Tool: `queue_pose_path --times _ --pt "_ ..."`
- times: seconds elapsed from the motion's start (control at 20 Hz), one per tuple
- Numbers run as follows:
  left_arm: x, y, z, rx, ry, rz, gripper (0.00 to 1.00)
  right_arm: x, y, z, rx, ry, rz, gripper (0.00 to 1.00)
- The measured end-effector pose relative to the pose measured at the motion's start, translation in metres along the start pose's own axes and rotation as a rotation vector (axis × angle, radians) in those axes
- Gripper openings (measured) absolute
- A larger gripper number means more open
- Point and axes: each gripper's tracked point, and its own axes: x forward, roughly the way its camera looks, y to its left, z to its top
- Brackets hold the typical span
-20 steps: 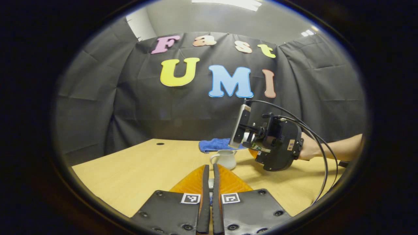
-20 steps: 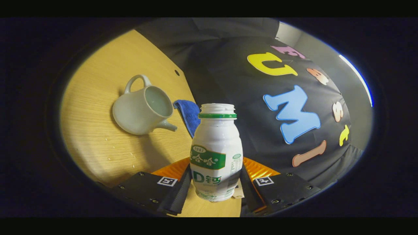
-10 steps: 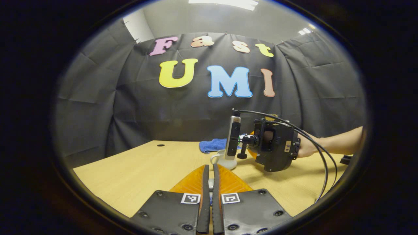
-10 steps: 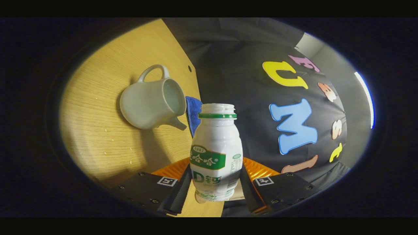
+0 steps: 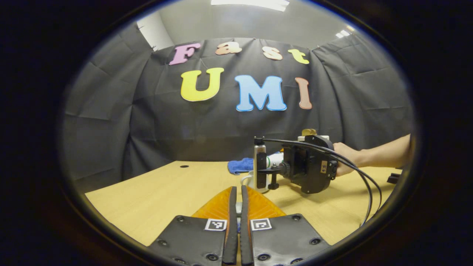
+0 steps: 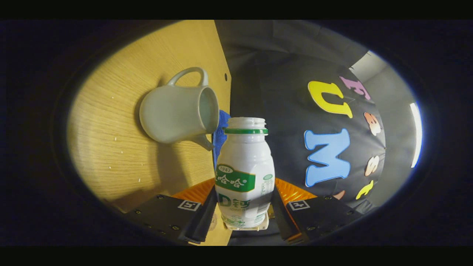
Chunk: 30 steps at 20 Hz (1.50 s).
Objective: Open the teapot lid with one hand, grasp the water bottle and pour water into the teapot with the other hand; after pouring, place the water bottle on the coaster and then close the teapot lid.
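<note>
Left gripper view: your left gripper (image 5: 237, 207) has its fingers pressed nearly together, pinching something pale you cannot identify, above the wooden table (image 5: 159, 195). Right gripper view: your right gripper (image 6: 244, 212) pinches the capless water bottle (image 6: 244, 173), tipped sideways beside the open teapot (image 6: 177, 112).

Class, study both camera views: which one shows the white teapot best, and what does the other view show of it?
The right gripper view: the teapot appears large, with handle, spout and open mouth all visible beside the held bottle. In the left gripper view the teapot is small and mostly hidden behind the right gripper.
</note>
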Motion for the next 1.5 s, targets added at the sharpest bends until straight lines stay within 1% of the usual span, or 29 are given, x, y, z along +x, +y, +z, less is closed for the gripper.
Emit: queue_pose_path --times 0.25,0.3,0.35,0.4,0.45,0.5,0.55,0.7,0.75,0.85,0.9,1.05,1.1,1.15,1.2,1.25,1.3,1.45,1.5 --pt "-0.001 -0.001 -0.002 0.000 0.003 -0.003 0.09 0.001 -0.006 0.000 -0.066 -0.003 -0.018 0.71" --pt "-0.001 -0.001 -0.001 0.001 0.005 -0.004 0.13 0.002 -0.007 0.000 -0.081 -0.003 -0.020 0.71" --pt "-0.001 -0.002 -0.002 0.001 0.005 -0.004 0.13 0.002 -0.008 0.000 -0.091 -0.005 -0.027 0.71" --pt "0.000 -0.002 -0.001 0.001 0.005 -0.005 0.09 0.002 -0.009 0.001 -0.097 -0.006 -0.030 0.71" --pt "0.000 -0.001 -0.002 0.001 0.005 -0.004 0.09 0.002 -0.009 0.001 -0.103 -0.008 -0.030 0.71" --pt "0.001 -0.001 -0.001 0.003 0.006 -0.004 0.09 0.003 -0.009 0.002 -0.114 -0.007 -0.032 0.57" --pt "0.000 -0.002 -0.002 0.003 0.005 -0.004 0.09 0.002 -0.010 0.002 -0.125 -0.009 -0.036 0.71" --pt "-0.001 -0.002 0.000 0.005 0.001 -0.005 0.09 0.003 -0.012 0.004 -0.151 -0.014 -0.043 0.71" --pt "0.000 -0.003 -0.001 0.006 0.001 -0.006 0.13 0.003 -0.013 0.005 -0.164 -0.016 -0.047 0.71" --pt "0.000 -0.003 -0.003 0.007 0.003 -0.007 0.13 0.004 -0.014 0.005 -0.188 -0.016 -0.051 0.71" --pt "0.000 -0.002 -0.002 0.007 0.003 -0.006 0.09 0.004 -0.015 0.006 -0.200 -0.018 -0.053 0.71" --pt "-0.001 -0.001 -0.002 0.006 0.002 -0.004 0.09 0.005 -0.018 0.005 -0.225 -0.021 -0.060 0.71" --pt "-0.001 -0.001 -0.001 0.006 0.003 -0.005 0.13 0.006 -0.019 0.006 -0.230 -0.022 -0.063 0.71" --pt "-0.001 0.000 -0.002 0.007 0.004 -0.005 0.13 0.006 -0.021 0.006 -0.236 -0.024 -0.066 0.71" --pt "0.000 -0.001 -0.002 0.008 0.004 -0.005 0.09 0.006 -0.022 0.007 -0.243 -0.027 -0.068 0.71" --pt "0.001 -0.001 -0.001 0.008 0.004 -0.006 0.13 0.007 -0.024 0.007 -0.251 -0.028 -0.072 0.71" --pt "0.000 -0.001 -0.002 0.008 0.003 -0.005 0.09 0.006 -0.025 0.008 -0.260 -0.029 -0.075 0.71" --pt "-0.001 -0.001 -0.001 0.010 0.003 -0.005 0.09 0.006 -0.027 0.008 -0.283 -0.033 -0.080 0.71" --pt "-0.002 -0.001 -0.001 0.010 0.003 -0.005 0.13 0.006 -0.029 0.008 -0.292 -0.033 -0.082 0.71"
